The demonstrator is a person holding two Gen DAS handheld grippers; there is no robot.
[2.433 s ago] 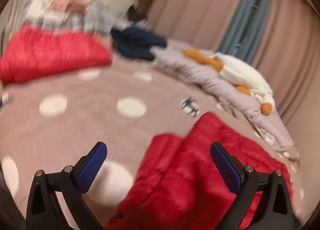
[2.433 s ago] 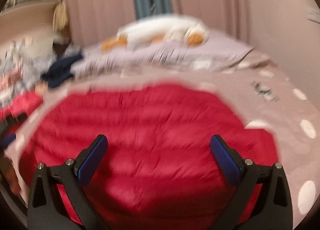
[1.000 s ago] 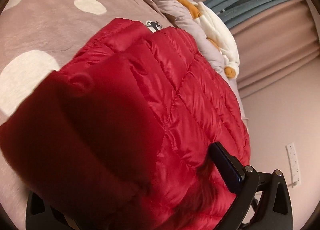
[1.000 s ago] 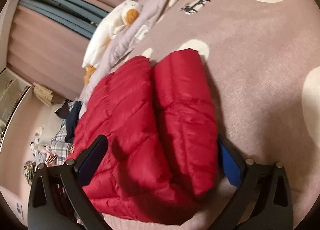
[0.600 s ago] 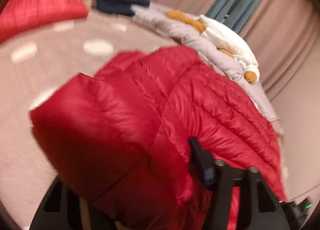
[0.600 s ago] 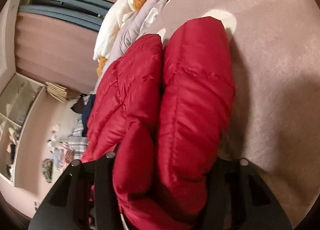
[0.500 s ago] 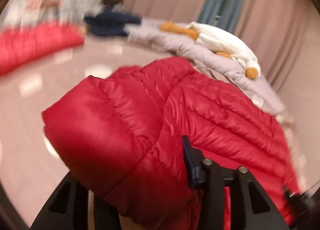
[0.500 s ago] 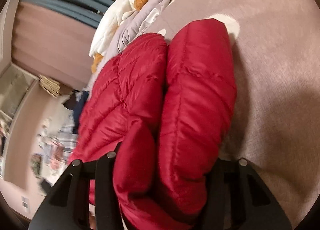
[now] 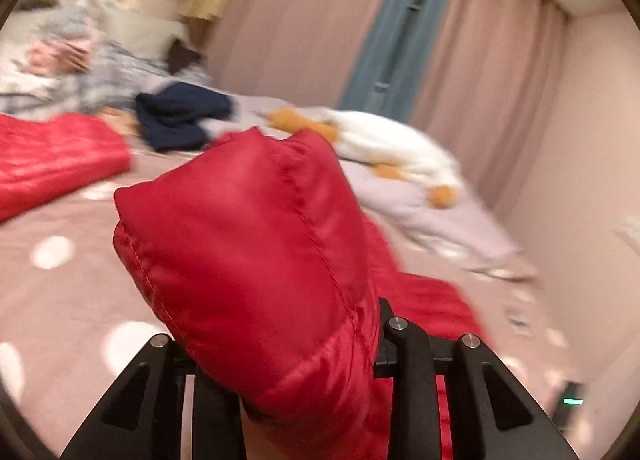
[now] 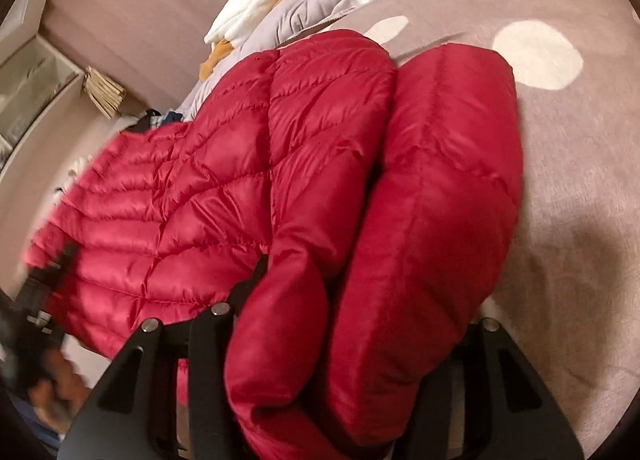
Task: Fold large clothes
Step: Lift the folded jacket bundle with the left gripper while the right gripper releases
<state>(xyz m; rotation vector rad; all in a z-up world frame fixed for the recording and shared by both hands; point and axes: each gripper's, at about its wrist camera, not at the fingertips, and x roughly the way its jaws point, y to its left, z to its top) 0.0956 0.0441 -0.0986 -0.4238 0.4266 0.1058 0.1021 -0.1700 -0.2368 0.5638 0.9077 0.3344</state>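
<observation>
A red quilted down jacket lies on the pink dotted bed cover. My right gripper is shut on a thick folded end of the jacket, which bulges out between the jaws. My left gripper is shut on another puffy end of the same jacket and holds it lifted above the bed. The fingertips of both grippers are hidden by red fabric.
A second red garment lies at the far left of the bed. A dark blue garment, a white and orange plush toy on a lilac pillow, and plaid clothes lie at the back. Pink curtains hang behind.
Both grippers closed on the jacket's ends. The left gripper has lifted its end higher off the bed and the view has tilted up. The right gripper keeps its hold with little movement.
</observation>
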